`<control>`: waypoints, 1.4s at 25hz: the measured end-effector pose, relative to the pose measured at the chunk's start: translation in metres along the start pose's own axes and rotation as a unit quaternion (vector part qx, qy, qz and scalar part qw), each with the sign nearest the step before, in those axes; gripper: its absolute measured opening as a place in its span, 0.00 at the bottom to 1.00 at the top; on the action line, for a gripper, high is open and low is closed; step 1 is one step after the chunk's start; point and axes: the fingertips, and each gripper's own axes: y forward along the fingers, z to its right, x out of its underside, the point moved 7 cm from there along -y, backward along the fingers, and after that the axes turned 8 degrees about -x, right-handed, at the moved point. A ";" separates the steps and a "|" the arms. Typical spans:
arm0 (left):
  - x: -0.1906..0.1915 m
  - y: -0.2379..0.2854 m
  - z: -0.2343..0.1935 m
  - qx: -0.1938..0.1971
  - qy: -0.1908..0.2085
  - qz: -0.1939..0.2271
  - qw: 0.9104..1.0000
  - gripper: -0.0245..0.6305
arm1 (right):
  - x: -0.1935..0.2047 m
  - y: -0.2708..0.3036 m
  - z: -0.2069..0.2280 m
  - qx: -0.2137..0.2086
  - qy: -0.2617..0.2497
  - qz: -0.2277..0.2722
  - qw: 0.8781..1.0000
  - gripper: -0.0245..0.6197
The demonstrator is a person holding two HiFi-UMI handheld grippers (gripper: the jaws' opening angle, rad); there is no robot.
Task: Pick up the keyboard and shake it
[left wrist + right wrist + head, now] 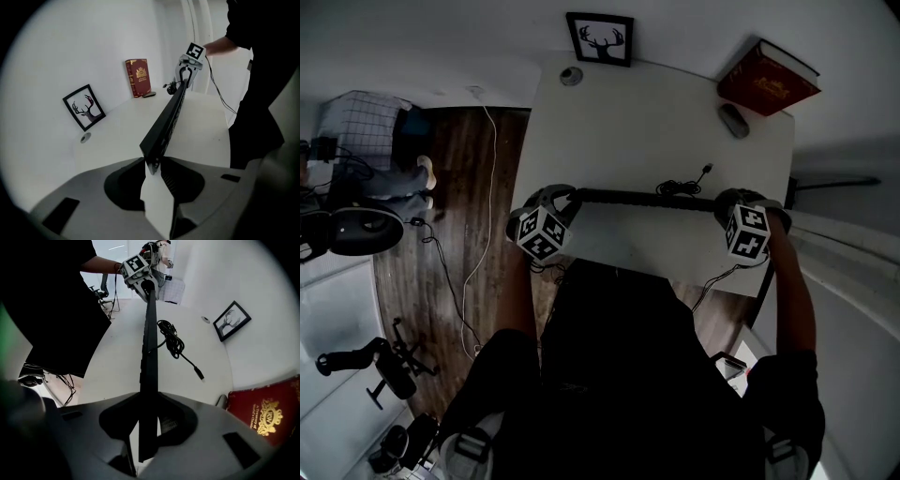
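Observation:
A thin black keyboard (647, 199) is turned on its edge and hangs over the near part of the white table (619, 122). My left gripper (567, 197) is shut on its left end and my right gripper (727, 202) on its right end. In the left gripper view, the keyboard (166, 126) runs away from the left gripper (154, 168) toward the other gripper's marker cube. In the right gripper view, the keyboard (149, 348) shows as a narrow dark blade clamped in the right gripper (149, 427). Its black cable (171, 341) lies coiled on the table.
At the table's far edge stand a red book (766, 78), a grey mouse (733, 120), a framed deer picture (600, 38) and a small round disc (571, 76). Cords trail over the wooden floor (459, 234) at left, beside a chair and other gear.

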 end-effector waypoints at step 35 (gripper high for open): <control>-0.109 -0.090 -0.041 -0.284 0.036 -0.004 0.958 0.24 | -0.015 -0.109 0.007 0.274 -0.012 -0.011 0.962 0.19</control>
